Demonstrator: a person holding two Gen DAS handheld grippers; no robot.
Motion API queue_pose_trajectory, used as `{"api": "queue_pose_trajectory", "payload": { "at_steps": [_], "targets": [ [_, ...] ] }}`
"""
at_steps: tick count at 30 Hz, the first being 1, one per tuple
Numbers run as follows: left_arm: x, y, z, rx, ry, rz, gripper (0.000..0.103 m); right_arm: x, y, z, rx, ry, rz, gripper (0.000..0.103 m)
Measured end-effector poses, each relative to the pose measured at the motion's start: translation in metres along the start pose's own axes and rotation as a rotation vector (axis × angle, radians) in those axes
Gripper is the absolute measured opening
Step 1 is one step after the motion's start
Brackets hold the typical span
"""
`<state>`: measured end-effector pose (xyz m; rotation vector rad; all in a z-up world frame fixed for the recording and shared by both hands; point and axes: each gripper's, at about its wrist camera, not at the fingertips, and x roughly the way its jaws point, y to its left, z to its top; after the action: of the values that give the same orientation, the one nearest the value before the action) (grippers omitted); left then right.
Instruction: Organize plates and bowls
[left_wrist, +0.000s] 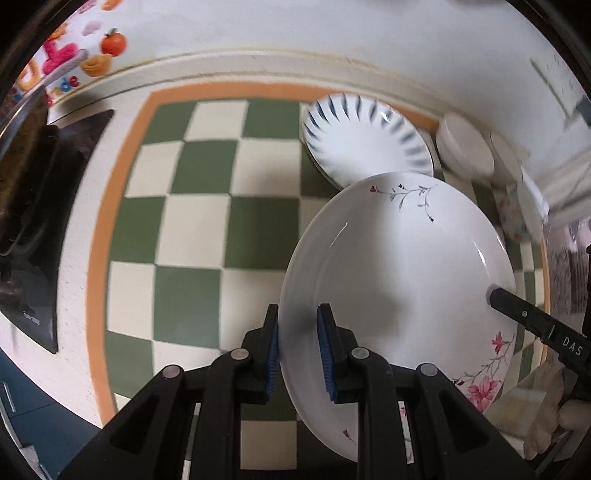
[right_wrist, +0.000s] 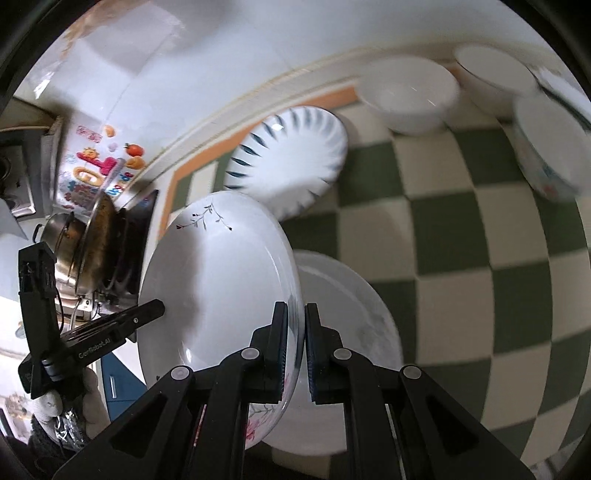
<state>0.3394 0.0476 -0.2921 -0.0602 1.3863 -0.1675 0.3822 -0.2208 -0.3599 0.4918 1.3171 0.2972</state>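
A white plate with pink flowers (left_wrist: 399, 280) is held tilted above the green checked mat (left_wrist: 192, 229). My left gripper (left_wrist: 297, 350) is shut on its left rim. My right gripper (right_wrist: 295, 345) is shut on its opposite rim, and the plate (right_wrist: 218, 288) fills the left of that view. The right gripper's finger also shows in the left wrist view (left_wrist: 532, 321). A blue-striped plate (left_wrist: 365, 140) lies flat behind it. A plain white plate (right_wrist: 343, 317) lies under the held one.
White bowls (right_wrist: 410, 96) stand along the mat's far edge, with a flowered bowl (right_wrist: 546, 147) at right. A black stove with a steel pot (right_wrist: 66, 240) and pan sits left of the mat. The tiled wall carries colourful stickers (left_wrist: 74, 55).
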Motion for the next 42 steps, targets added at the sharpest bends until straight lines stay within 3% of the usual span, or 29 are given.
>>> {"api": "queue_pose_trajectory", "payload": {
  "at_steps": [11, 27, 36, 39, 42],
  "targets": [
    [0.048, -0.026, -0.022, 0.047, 0.123, 0.043, 0.018, 0.023, -0.054, -0.032, 0.053, 0.073, -0.034, 0.011],
    [0.054, -0.049, -0.027, 0.145, 0.092, 0.178, 0.018, 0.031, -0.061, -0.030, 0.057, 0.121, -0.036, 0.011],
    [0.051, -0.043, -0.018, 0.129, 0.114, 0.156, 0.018, 0.031, -0.057, -0.027, 0.103, 0.218, -0.072, 0.013],
    [0.041, -0.033, -0.011, 0.099, 0.100, 0.148, 0.018, 0.025, -0.060, -0.024, 0.114, 0.222, -0.096, 0.014],
    [0.023, -0.023, 0.004, 0.055, 0.076, 0.115, 0.018, 0.010, -0.064, -0.013, 0.151, 0.190, -0.051, 0.014]
  ]
}}
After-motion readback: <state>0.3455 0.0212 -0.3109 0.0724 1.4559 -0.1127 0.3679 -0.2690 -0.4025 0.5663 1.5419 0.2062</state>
